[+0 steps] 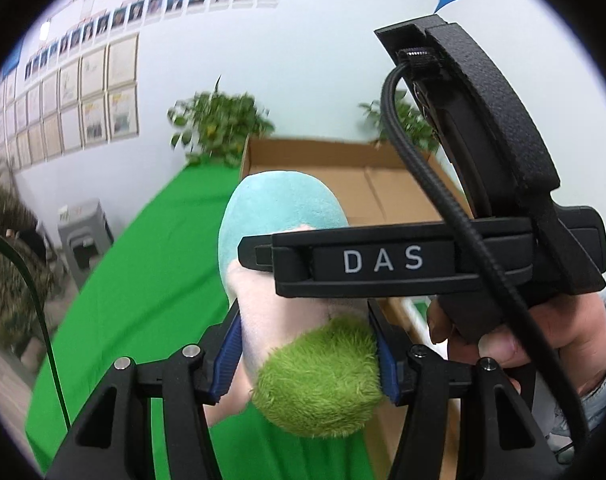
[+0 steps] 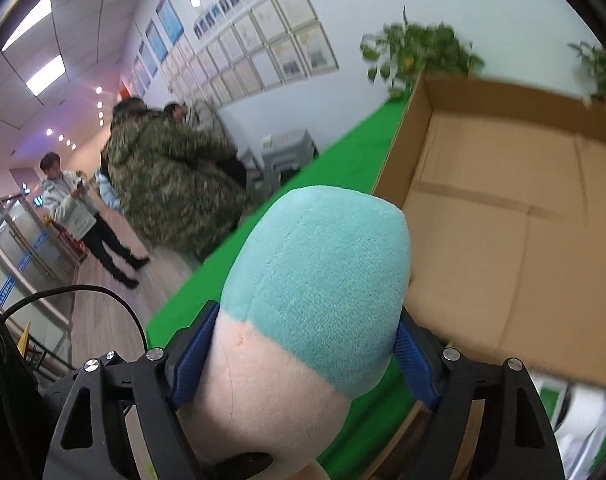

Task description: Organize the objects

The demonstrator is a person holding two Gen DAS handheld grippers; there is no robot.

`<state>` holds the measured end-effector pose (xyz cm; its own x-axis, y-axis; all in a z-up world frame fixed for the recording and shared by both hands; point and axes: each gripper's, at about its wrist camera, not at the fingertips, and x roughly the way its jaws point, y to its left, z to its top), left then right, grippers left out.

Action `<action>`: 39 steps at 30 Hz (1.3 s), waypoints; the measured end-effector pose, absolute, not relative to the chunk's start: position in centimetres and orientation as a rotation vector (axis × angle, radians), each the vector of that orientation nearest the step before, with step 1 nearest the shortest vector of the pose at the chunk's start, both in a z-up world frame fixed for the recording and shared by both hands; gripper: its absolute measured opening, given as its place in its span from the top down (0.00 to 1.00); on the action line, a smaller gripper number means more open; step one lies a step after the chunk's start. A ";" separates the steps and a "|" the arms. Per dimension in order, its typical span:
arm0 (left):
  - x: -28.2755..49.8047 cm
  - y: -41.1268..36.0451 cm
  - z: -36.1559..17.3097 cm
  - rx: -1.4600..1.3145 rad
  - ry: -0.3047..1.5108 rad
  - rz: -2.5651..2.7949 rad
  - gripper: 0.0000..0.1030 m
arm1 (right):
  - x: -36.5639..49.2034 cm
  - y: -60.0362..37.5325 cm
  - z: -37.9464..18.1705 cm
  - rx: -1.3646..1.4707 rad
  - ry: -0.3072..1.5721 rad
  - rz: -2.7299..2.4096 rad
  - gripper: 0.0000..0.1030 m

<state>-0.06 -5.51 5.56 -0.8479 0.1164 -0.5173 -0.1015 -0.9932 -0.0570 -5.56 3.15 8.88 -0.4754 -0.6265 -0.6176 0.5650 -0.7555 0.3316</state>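
Teal-and-pink plush [image 2: 315, 304] pinched by both grippers: right gripper [image 2: 303, 356] part open around its body, left gripper [image 1: 307, 360] half closed on green fuzzy end. Long axis aims 12 o'clock; box [image 2: 503, 216] sits 1 o'clock, close, open top.

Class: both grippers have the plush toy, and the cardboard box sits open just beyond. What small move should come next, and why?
Probably carry the plush toy forward over the cardboard box. The left gripper and right gripper both clamp it, it hangs short of the box's near wall, and the box's visible floor looks bare.
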 end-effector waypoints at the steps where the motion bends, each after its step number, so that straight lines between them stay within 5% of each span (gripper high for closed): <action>1: -0.7 -5.2 6.3 -0.787 -0.028 2.917 0.45 | -6.1 3.4 10.1 0.951 -0.108 -2.243 0.23; 19: -6.7 -3.0 9.9 -0.626 0.001 2.869 0.45 | -14.6 10.8 20.5 0.785 -0.151 -2.366 0.23; 39: -13.0 -5.3 4.8 -0.841 -0.074 2.797 0.46 | -22.9 9.1 9.6 0.939 -0.176 -2.340 0.24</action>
<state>-12.96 -5.29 4.83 -0.8121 0.2236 -0.5389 -0.1947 -0.9746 -0.1108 -22.88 9.07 9.62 -0.5667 -0.5803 -0.5849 0.4863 -0.8087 0.3311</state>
